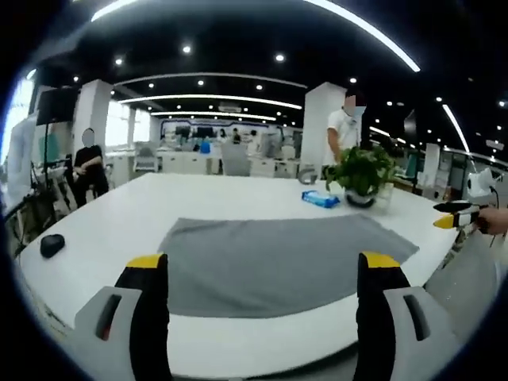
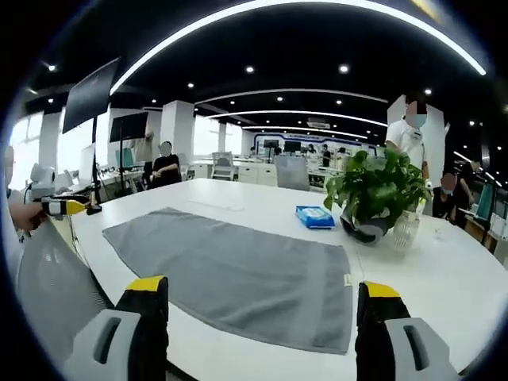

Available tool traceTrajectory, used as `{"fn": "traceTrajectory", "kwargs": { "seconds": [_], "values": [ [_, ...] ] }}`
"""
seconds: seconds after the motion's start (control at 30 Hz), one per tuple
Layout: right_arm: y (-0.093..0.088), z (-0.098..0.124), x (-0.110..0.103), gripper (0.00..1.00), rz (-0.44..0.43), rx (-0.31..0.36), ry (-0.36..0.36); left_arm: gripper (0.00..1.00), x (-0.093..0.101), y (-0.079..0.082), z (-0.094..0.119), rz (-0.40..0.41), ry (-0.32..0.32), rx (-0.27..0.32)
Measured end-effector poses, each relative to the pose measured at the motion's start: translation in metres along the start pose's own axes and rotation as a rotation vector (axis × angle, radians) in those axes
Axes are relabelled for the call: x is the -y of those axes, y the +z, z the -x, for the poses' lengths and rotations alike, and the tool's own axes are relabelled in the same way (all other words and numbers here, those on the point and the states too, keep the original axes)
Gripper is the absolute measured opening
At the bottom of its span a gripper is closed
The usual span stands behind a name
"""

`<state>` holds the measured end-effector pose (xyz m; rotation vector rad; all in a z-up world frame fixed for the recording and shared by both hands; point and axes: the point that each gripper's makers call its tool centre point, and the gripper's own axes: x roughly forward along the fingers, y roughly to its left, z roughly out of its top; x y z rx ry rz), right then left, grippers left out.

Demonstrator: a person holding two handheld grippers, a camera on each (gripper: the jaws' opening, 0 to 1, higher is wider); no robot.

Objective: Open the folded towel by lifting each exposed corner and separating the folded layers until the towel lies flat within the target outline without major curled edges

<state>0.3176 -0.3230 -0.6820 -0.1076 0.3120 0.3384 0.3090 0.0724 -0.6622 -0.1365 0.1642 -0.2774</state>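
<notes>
The grey cloth towel (image 1: 274, 262) (image 2: 238, 274) lies spread flat on the white round-edged table (image 1: 119, 218) (image 2: 444, 270), ahead of both tongs, its edges apparently uncurled. The left gripper (image 1: 266, 274) has its jaws apart, holding nothing, above the table's near rim. The right gripper (image 2: 262, 298) is likewise spread and empty. Bare tabletop surrounds the towel on all sides. Beyond the towel stand a green potted plant (image 1: 361, 171) (image 2: 373, 190) and a blue wipes packet (image 1: 321, 198) (image 2: 315, 216). A small black object (image 1: 51, 244), possibly a mouse, sits left of the left gripper.
</notes>
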Motion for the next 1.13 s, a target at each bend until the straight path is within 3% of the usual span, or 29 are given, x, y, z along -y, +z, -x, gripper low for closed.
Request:
{"fn": "traceTrajectory", "kwargs": {
  "seconds": [0.2,0.43,1.13],
  "values": [
    [0.002,-0.004,-0.007,1.00,0.019,0.015,0.014,0.99,0.006,0.000,-0.003,-0.030,-0.006,0.007],
    [0.001,-0.001,-0.001,1.00,0.018,0.017,0.003,0.99,-0.003,-0.004,-0.005,-0.055,0.019,-0.018],
    [0.001,0.005,0.000,1.00,0.057,0.005,-0.005,0.99,0.007,-0.008,-0.017,-0.042,-0.017,-0.031]
  ]
}}
